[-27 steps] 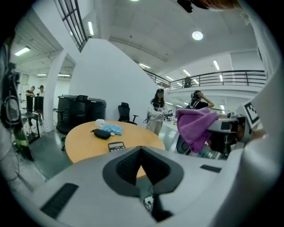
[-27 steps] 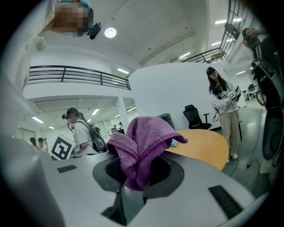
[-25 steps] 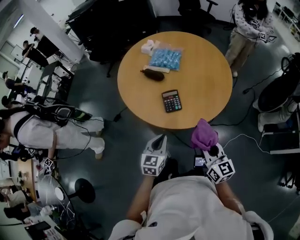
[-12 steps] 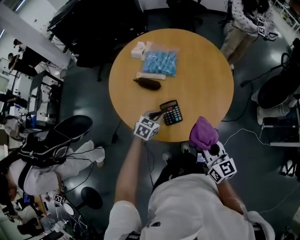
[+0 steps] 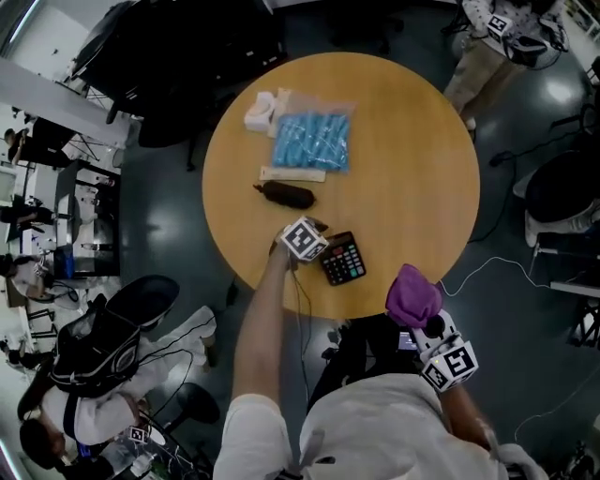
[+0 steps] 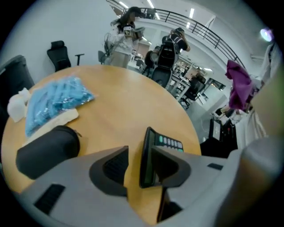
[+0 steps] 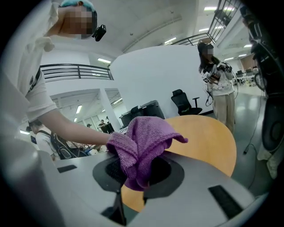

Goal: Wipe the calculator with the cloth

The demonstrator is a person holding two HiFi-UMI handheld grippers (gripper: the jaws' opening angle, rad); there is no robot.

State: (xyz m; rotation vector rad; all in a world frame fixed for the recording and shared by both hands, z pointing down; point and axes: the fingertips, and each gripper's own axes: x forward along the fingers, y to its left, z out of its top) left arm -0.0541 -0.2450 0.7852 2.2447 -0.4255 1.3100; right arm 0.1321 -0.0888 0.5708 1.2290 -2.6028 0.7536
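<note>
We see a round table [image 5: 422,169]: calculator [image 5: 345,261] at six, black pouch [image 5: 286,195] at nine, blue packet [image 5: 311,142] at eleven.

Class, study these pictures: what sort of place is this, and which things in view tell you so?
Probably a large open-plan office or lab. A black swivel chair stands by the wall, strip lights run along the high ceiling, and a railed upper walkway looks over the floor.
</note>
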